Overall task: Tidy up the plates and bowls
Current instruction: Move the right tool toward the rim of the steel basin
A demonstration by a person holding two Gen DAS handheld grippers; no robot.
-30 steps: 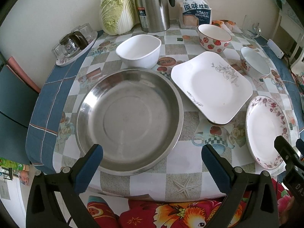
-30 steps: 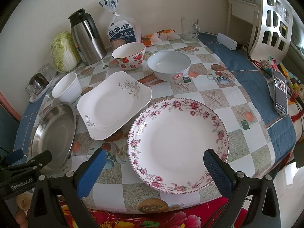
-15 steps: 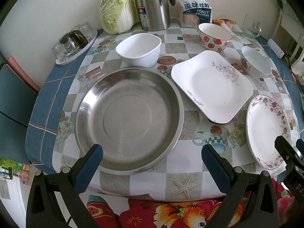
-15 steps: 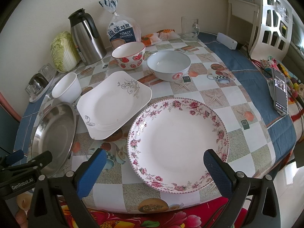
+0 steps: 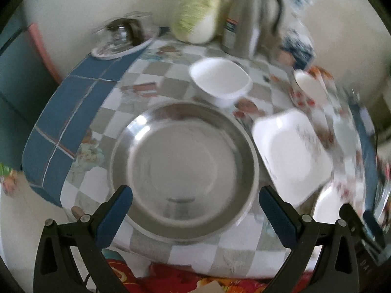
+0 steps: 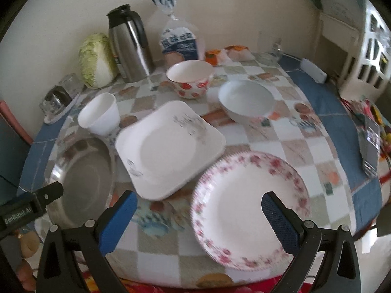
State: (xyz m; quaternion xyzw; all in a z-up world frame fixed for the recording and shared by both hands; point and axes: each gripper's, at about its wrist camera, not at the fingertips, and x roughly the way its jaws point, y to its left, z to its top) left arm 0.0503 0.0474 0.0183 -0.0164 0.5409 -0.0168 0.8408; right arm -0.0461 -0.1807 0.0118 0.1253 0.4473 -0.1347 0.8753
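Note:
A large steel plate [image 5: 184, 168] lies at the table's near left, also in the right wrist view [image 6: 84, 178]. Beside it lie a white square plate [image 6: 168, 145] and a round floral plate [image 6: 246, 205]. Behind stand a small white bowl [image 5: 220, 81], a strawberry-patterned bowl [image 6: 189, 78] and a plain white bowl [image 6: 245, 100]. My left gripper [image 5: 195, 216] is open and empty above the steel plate's near rim. My right gripper [image 6: 199, 222] is open and empty above the floral plate's near left rim.
A cabbage [image 6: 95, 59], a steel thermos [image 6: 130, 45] and a bread bag [image 6: 180, 41] stand along the back wall. A glass tray [image 6: 57, 99] sits back left. A phone [image 6: 371, 146] lies at the right edge. A white chair [image 6: 366, 48] stands at the right.
Both grippers have swung left and the views are blurred. The steel plate now sits centred in the left view; the floral plate has shifted right in the right view. No dish has moved.

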